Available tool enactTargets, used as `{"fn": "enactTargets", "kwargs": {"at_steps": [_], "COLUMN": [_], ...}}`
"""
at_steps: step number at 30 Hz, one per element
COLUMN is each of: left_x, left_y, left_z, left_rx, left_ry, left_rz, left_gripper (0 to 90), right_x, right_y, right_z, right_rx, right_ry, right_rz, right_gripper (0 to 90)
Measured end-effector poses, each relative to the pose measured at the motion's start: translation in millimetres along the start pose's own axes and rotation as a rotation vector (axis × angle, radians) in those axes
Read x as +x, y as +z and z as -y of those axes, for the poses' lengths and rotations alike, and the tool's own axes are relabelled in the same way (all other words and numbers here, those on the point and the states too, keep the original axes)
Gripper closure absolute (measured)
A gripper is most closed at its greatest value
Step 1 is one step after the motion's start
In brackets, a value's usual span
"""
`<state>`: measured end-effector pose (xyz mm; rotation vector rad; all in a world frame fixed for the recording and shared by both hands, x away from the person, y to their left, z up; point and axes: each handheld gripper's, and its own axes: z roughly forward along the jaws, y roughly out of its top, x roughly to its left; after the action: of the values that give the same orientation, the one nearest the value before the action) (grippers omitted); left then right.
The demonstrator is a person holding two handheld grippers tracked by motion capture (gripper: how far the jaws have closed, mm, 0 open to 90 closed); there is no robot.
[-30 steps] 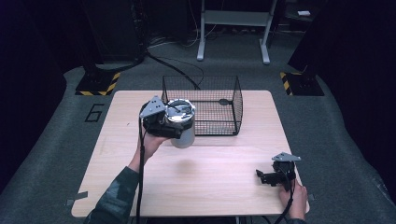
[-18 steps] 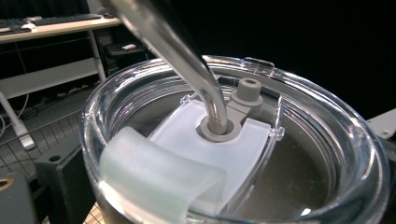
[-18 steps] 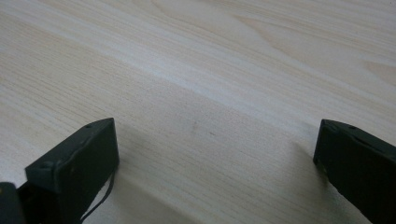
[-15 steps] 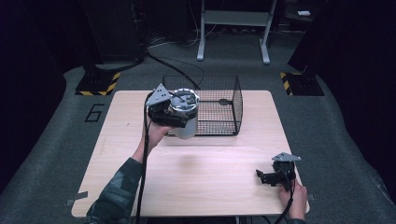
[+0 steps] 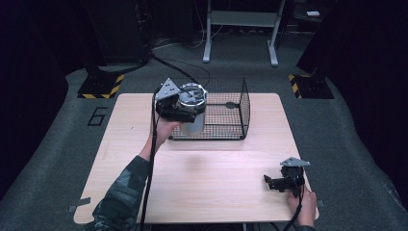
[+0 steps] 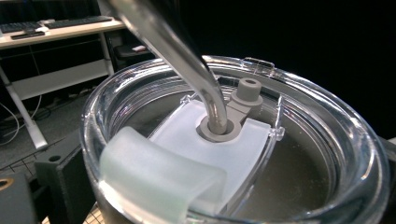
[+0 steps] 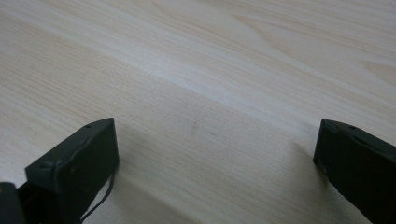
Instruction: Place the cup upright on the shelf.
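Note:
My left gripper is shut on a pale tumbler and holds it in the air at the near left corner of the black wire basket. The tumbler has a clear lid. In the left gripper view that lid is very close, with a frosted slider tab and a bent straw entering its grey port. My right gripper rests low on the wooden table at the near right, open; bare wood lies between its jaws.
The open-topped basket stands at the table's far middle, with a small dark thing on its floor. Dark carpet surrounds the table; a metal frame stand is behind it. A cable trails from each gripper toward the near edge.
My left gripper has carried the tumbler up, away from the person and to the right, from beside the basket's left end to its near left corner. The right gripper has stayed put.

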<state>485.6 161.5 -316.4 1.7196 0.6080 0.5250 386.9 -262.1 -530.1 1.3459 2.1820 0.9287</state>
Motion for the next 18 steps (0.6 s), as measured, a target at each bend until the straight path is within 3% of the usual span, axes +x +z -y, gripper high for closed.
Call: {"fn": "enactTargets", "kwargs": {"at_steps": [9,18], "left_x": [9.8,26.2], "left_y": [14.3,31.4], "left_z": [-2.6,0.5], "left_rx": [0.009,0.018], "left_ry": [-0.003,-0.032], "left_rz": [-0.028,-0.062], "left_gripper": [3.0,3.0], "right_x": [0.0,0.0], "right_y": [0.1,0.0], "right_z": [0.0,0.0], "right_rx": [-0.001,0.000], "right_ry": [0.000,0.000], "right_rz": [0.000,0.000], "right_gripper": [0.0,0.0]}}
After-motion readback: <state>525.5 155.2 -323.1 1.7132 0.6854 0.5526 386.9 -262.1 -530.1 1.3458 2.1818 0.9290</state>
